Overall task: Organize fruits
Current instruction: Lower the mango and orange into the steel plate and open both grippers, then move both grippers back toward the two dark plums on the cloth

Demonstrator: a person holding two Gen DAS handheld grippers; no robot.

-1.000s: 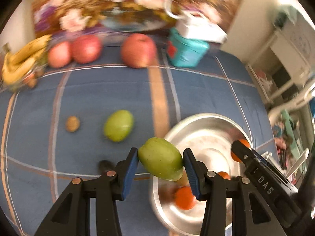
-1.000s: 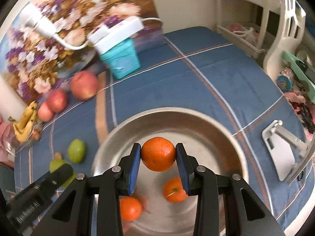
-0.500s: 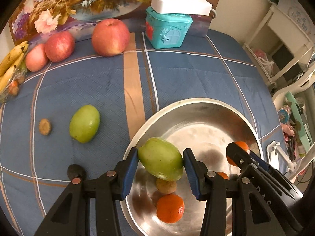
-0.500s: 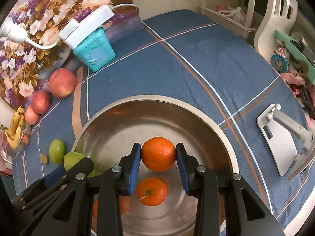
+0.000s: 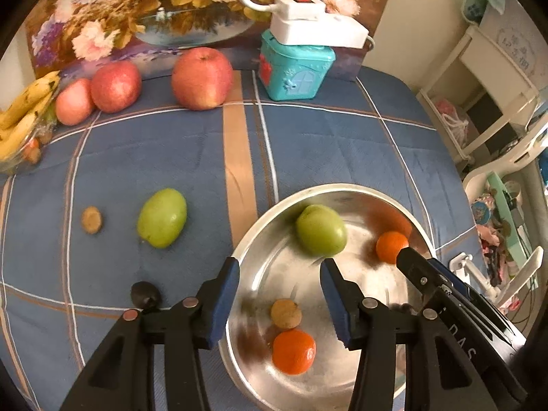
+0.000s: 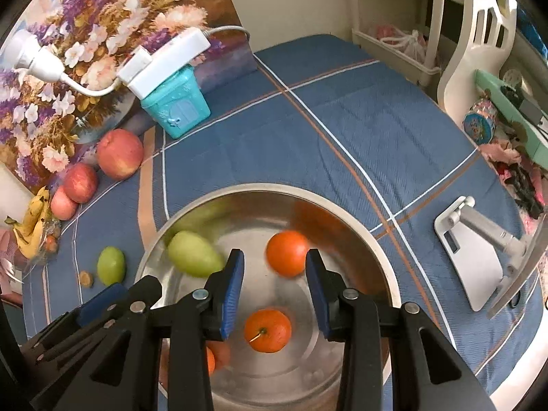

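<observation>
- Left gripper hangs over the near left rim of the bowl; its fingers have just been opening and now stand apart with nothing between them
- A green fruit lies loose in the far left part of the bowl, clear of the blue pads
- Right gripper is over the bowl too, its fingers parted and gripping nothing; in the left wrist view only its black tip shows, at the right
- An orange sits just beyond the right fingers, blurred, not touched by either pad
- Two more oranges lie in the near part of the bowl: one with a stem, one half hidden behind the left finger
- A small brown fruit rests in the bowl just beside an orange
- The bowl stands on a blue checked cloth over the desk
- On the cloth left of the bowl: a second green fruit, a brown piece farther left, and a dark fruit near the left gripper
- Along the far edge stand three red apples, with bananas at far left
- A teal box with a white power strip on top stands right of the apples, before a flower picture
- A white stand lies on the cloth right of the bowl
</observation>
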